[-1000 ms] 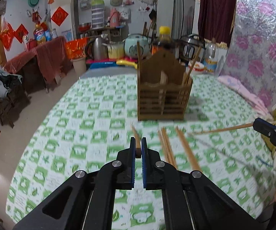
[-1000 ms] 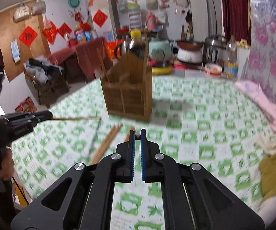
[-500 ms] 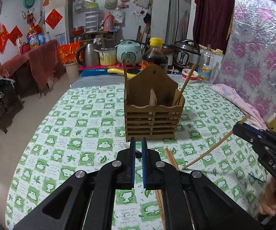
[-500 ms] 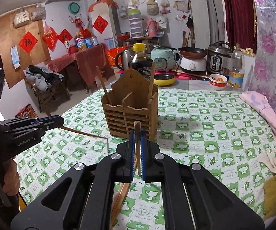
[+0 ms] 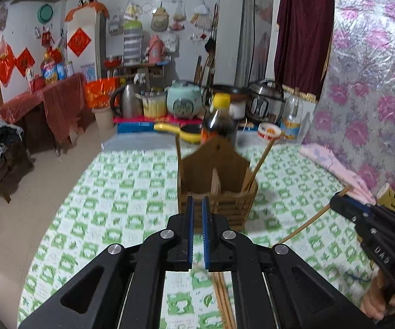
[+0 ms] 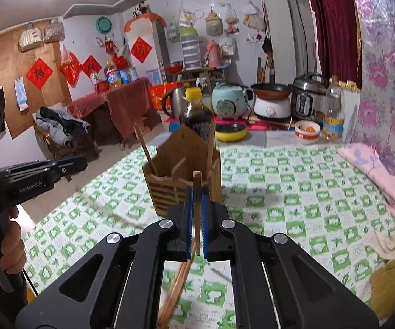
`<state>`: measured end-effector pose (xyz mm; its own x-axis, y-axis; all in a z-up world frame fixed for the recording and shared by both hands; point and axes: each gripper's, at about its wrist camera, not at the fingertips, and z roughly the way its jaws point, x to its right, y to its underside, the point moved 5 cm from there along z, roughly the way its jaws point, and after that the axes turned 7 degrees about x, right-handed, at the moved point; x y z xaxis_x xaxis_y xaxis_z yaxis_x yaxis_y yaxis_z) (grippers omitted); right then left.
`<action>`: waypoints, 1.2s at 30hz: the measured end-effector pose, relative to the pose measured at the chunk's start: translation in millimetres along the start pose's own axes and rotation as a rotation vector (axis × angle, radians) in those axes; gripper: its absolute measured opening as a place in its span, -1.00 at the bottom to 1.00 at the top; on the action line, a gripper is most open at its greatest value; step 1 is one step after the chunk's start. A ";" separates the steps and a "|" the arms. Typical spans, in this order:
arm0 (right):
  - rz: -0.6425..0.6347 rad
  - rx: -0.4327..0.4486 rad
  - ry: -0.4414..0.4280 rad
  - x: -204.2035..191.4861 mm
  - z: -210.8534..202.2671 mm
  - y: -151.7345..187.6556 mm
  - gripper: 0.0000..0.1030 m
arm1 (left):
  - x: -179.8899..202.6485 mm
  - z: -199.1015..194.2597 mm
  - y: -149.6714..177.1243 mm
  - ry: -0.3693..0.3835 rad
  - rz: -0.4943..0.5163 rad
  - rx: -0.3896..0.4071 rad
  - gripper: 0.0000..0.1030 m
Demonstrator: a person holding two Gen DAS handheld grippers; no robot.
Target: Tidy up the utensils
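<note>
Green-and-white checked cloth covered the table (image 6: 293, 192), with a crowded kitchen corner behind it. On this cloth stood the wooden utensil holder (image 6: 182, 176), the landmark for all the rest. Two chopsticks already leaned inside it, one at each outer side (image 5: 260, 164), so part of the sorting seemed done.

In front of the holder, the right gripper (image 6: 196, 219) was clamped on a chopstick (image 6: 196, 189), whose square end stood up just before the holder's front wall. The left gripper (image 5: 196, 229) was also pressed together in front of the holder; a pale blurred stick seemed to hang below its jaws, but I could not tell this clearly.

Nearer to the camera than the holder, several loose chopsticks (image 5: 222, 296) lay on the cloth. I judged the task about half finished: the held pieces and these loose ones were not yet in the compartments.
</note>
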<state>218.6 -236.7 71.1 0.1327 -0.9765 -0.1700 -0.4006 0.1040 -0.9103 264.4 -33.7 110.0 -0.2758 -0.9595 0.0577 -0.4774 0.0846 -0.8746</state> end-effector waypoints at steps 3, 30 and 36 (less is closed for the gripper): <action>-0.006 0.052 -0.008 -5.9 -3.2 -21.8 -0.87 | 9.3 -8.3 -22.8 0.005 0.015 0.053 -0.88; 0.036 0.055 -0.078 -9.0 -6.4 -9.3 -0.87 | 23.8 -1.3 208.4 0.152 0.075 -0.393 -0.18; 0.078 0.038 -0.092 0.3 5.6 -0.7 -0.87 | 26.7 2.7 229.3 0.134 0.108 -0.427 -0.15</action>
<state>224.1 -236.0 69.6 0.1856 -0.9440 -0.2726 -0.3781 0.1875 -0.9066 149.9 -40.7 -90.2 -0.4352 -0.8981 0.0636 -0.7333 0.3126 -0.6038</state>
